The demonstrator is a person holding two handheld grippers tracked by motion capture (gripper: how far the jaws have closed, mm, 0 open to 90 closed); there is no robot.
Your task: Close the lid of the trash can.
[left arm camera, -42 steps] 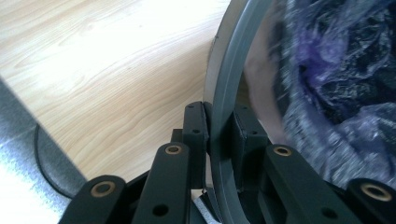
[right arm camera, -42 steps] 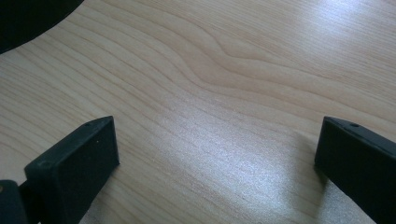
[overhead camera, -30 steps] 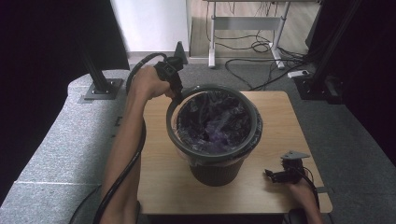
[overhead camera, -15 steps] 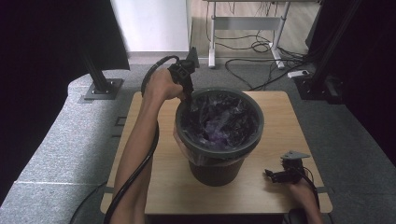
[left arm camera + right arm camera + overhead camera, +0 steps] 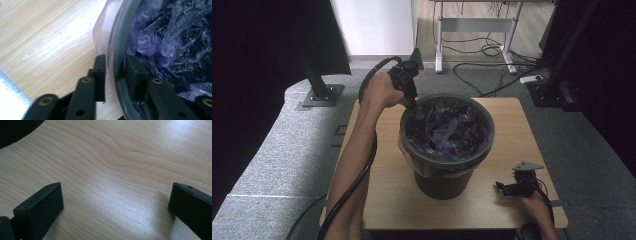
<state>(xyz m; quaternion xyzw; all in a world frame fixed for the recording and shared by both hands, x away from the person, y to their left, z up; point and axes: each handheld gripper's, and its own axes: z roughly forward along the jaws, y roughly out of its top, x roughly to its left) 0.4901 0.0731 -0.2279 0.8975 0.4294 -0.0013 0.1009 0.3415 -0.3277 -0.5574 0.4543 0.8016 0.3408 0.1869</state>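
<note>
My left forearm stretches toward twelve o'clock, its black two-jaw left gripper (image 5: 413, 102) pointing down with fingers (image 5: 100, 72) pinched close together. My black two-jaw right gripper (image 5: 502, 188) rests at five o'clock, fingers (image 5: 41, 206) spread wide, pointing toward nine.

From above my side, the high view looks down on the light wooden table (image 5: 387, 200); my left gripper view sits close on the dark round bin's rim (image 5: 117, 50), centre frame in both; my right gripper view skims the tabletop.
</note>
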